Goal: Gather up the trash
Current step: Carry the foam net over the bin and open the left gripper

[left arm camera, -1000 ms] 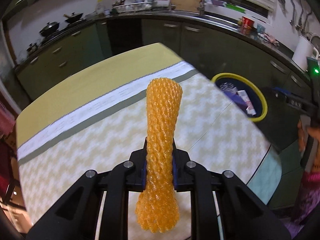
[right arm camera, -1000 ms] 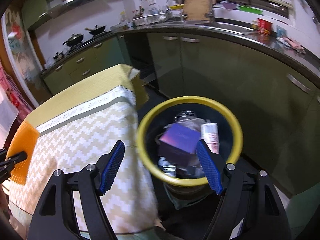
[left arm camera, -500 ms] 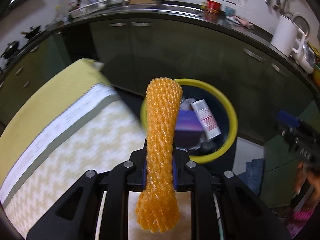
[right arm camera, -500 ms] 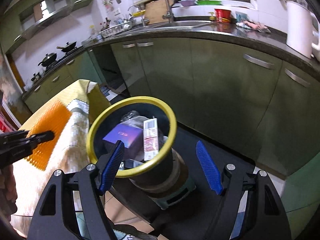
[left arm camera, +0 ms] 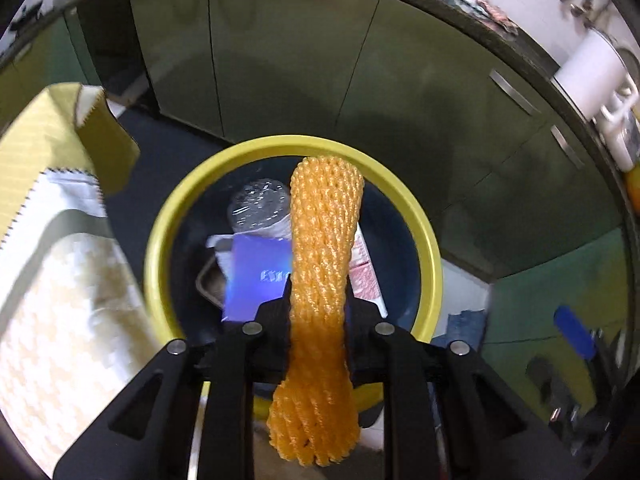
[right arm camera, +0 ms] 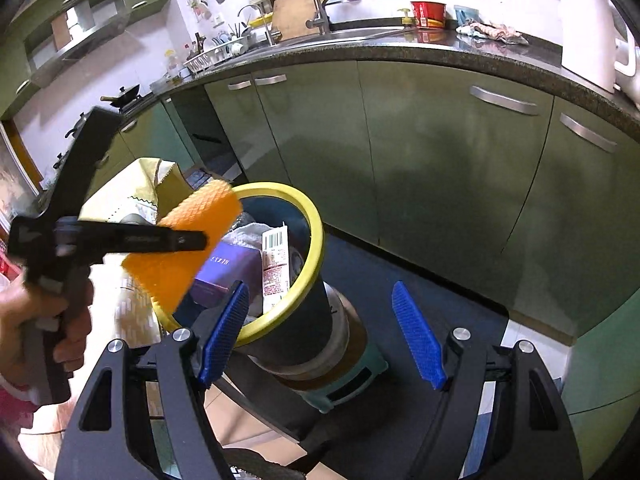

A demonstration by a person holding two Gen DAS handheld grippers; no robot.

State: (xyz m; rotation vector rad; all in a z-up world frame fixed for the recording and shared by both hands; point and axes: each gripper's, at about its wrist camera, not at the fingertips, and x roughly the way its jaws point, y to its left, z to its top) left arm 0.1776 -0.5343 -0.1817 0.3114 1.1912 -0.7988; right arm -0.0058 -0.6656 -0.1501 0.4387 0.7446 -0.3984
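My left gripper point(left arm camera: 318, 304) is shut on an orange foam net sleeve point(left arm camera: 324, 264) and holds it over the yellow-rimmed trash bin point(left arm camera: 428, 248). The bin holds a purple box point(left arm camera: 256, 272), a crushed clear bottle point(left arm camera: 256, 204) and a white-and-red carton point(left arm camera: 366, 276). In the right wrist view the left gripper point(right arm camera: 200, 240) holds the sleeve point(right arm camera: 188, 248) above the bin's left rim point(right arm camera: 316, 240). My right gripper point(right arm camera: 320, 336) is open and empty, low beside the bin.
The table with its yellow and zigzag cloth point(left arm camera: 52, 280) stands left of the bin. Green cabinets point(right arm camera: 440, 160) run behind it under a dark counter with a sink point(right arm camera: 340, 32) and a white kettle point(right arm camera: 588, 28).
My left gripper has carried the sleeve from above the table rightward to over the bin. My right gripper has swung right, away from the bin's opening, staying open.
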